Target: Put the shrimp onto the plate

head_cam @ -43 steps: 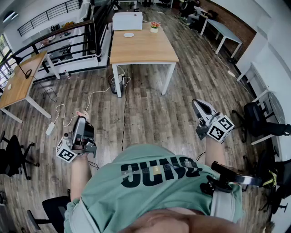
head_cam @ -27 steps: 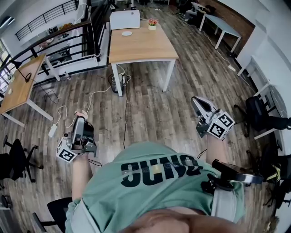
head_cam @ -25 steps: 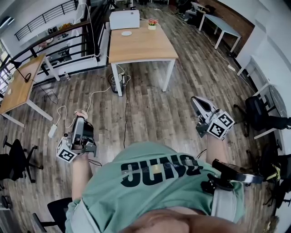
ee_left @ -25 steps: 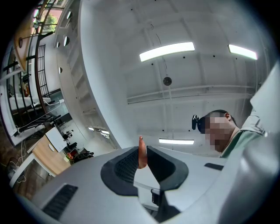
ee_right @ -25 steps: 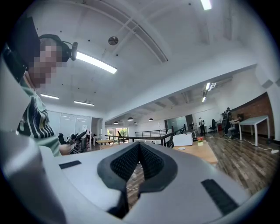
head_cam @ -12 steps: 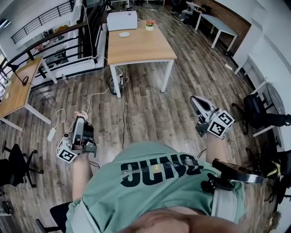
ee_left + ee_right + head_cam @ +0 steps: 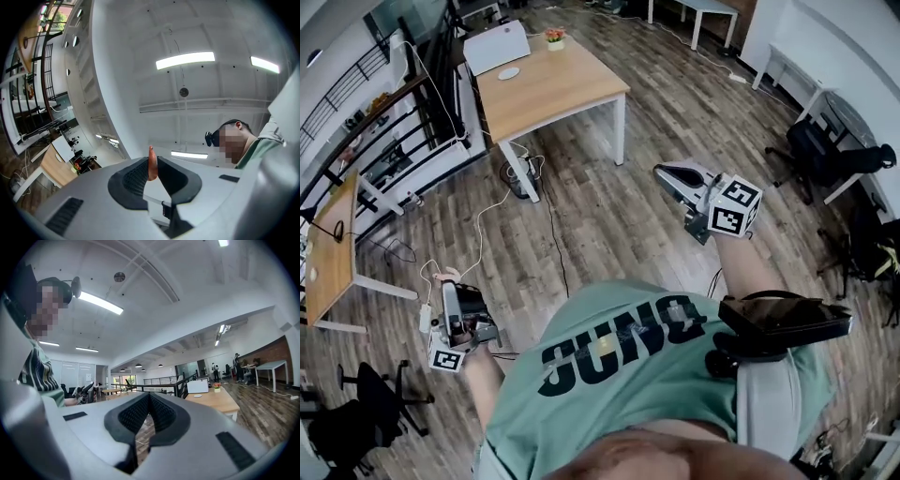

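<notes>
The shrimp (image 7: 151, 163) sits clamped in our left hand-held gripper (image 7: 448, 284), its tip poking out beyond the jaws; we judge it light, soft and slippery, best pinched gently mid-body. Our right hand-held gripper (image 7: 149, 399) is closed on nothing. Since the earlier frame we have turned and both grippers have shifted, yet the plate (image 7: 509, 73) on the worktop (image 7: 562, 94) remains well ahead of them.

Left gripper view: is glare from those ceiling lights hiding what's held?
Left gripper view: no; the ceiling lights are bright strips, yet the shrimp reads sharp and orange. Fisheye bends straight lines. Head view: evenly lit, curved edges too.
</notes>
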